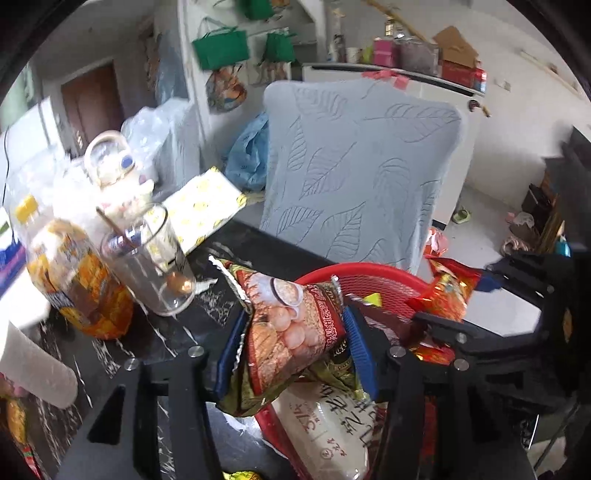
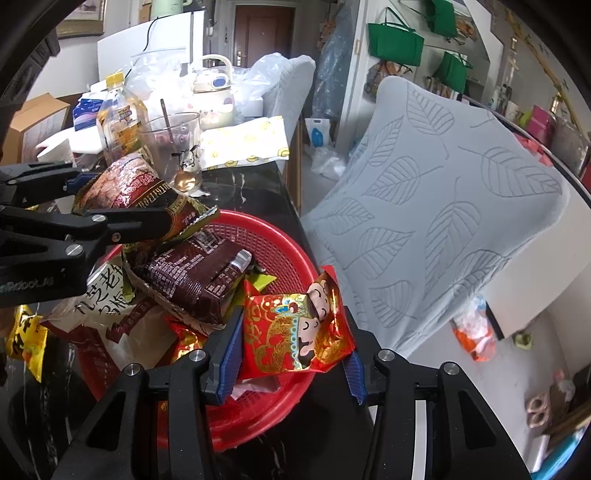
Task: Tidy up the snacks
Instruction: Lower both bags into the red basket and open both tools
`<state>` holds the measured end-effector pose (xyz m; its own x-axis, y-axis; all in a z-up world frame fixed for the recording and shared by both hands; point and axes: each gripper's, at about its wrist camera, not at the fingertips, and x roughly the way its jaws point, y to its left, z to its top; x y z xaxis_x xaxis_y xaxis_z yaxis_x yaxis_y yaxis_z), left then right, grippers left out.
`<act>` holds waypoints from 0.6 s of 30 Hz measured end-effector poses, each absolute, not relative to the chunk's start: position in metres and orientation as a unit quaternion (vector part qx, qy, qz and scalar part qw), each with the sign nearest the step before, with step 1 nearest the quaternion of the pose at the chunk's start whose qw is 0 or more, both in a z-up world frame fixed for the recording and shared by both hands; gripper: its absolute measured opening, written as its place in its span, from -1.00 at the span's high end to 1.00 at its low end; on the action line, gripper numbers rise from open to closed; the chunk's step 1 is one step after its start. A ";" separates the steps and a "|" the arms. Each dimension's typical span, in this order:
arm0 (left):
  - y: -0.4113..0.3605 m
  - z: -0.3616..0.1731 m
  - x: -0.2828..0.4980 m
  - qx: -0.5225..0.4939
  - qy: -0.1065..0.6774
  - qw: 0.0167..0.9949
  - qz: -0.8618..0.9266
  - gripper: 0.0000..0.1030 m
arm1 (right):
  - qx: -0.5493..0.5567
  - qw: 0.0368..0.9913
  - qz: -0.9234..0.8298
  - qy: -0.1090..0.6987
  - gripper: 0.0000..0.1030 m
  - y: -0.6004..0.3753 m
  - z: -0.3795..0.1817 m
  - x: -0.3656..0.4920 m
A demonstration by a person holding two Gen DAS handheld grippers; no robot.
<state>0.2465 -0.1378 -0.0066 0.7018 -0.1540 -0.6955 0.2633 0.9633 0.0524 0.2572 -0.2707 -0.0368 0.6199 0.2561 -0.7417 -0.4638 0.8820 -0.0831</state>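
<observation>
Gripping a biscuit packet (image 1: pixel 291 325), the left claw (image 1: pixel 295 354) hangs above the red basket (image 2: pixel 266 236), while the right claw (image 2: pixel 291 354) pinches a red-and-gold sweet packet (image 2: pixel 295 332) over the basket's near rim on the table (image 2: pixel 251 188).

A lived-in home: covered dining chair (image 1: pixel 362 166), cluttered table (image 2: pixel 255 184).

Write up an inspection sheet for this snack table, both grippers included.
Surface: black marbled table.
Job's things: red basket holding a dark brown packet and a white bag.
Clutter: glass cup with spoon, drink bottle, yellow-dotted box.
Grippers: left gripper shut on biscuit packet; right gripper shut on red foil packet.
Cables: dark cable behind the clutter.
Surroundings: leaf-patterned chair cover, green bags.
</observation>
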 end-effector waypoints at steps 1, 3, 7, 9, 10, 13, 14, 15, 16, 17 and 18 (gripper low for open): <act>-0.139 -0.004 0.241 0.078 0.361 0.922 -0.115 0.00 | -0.136 0.891 0.202 0.383 0.07 -0.271 -0.036 0.256; -0.139 0.004 0.232 0.081 0.347 0.927 -0.117 0.00 | -0.135 0.892 0.204 0.381 0.07 -0.273 -0.034 0.255; -0.139 0.014 0.225 0.068 0.348 0.926 -0.128 0.00 | -0.124 0.892 0.211 0.380 0.07 -0.275 -0.032 0.253; -0.139 0.017 0.221 0.061 0.348 0.925 -0.141 0.00 | -0.123 0.893 0.212 0.378 0.07 -0.275 -0.031 0.252; -0.140 0.017 0.220 0.059 0.350 0.924 -0.143 0.00 | -0.121 0.893 0.213 0.377 0.07 -0.276 -0.030 0.251; -0.138 0.016 0.217 0.057 0.352 0.924 -0.139 0.00 | -0.113 0.893 0.223 0.373 0.07 -0.276 -0.027 0.251; -0.138 0.015 0.218 0.055 0.353 0.923 -0.140 0.00 | -0.113 0.894 0.223 0.373 0.07 -0.276 -0.026 0.251; -0.136 0.014 0.219 0.055 0.357 0.922 -0.137 0.00 | -0.112 0.894 0.223 0.372 0.07 -0.276 -0.025 0.250; -0.135 0.013 0.219 0.054 0.360 0.922 -0.133 0.00 | -0.112 0.895 0.223 0.371 0.07 -0.276 -0.024 0.250; -0.134 0.012 0.219 0.052 0.360 0.922 -0.131 0.00 | -0.112 0.895 0.223 0.370 0.07 -0.276 -0.024 0.249; -0.132 0.011 0.219 0.050 0.361 0.922 -0.132 0.00 | -0.112 0.895 0.223 0.370 0.07 -0.276 -0.024 0.249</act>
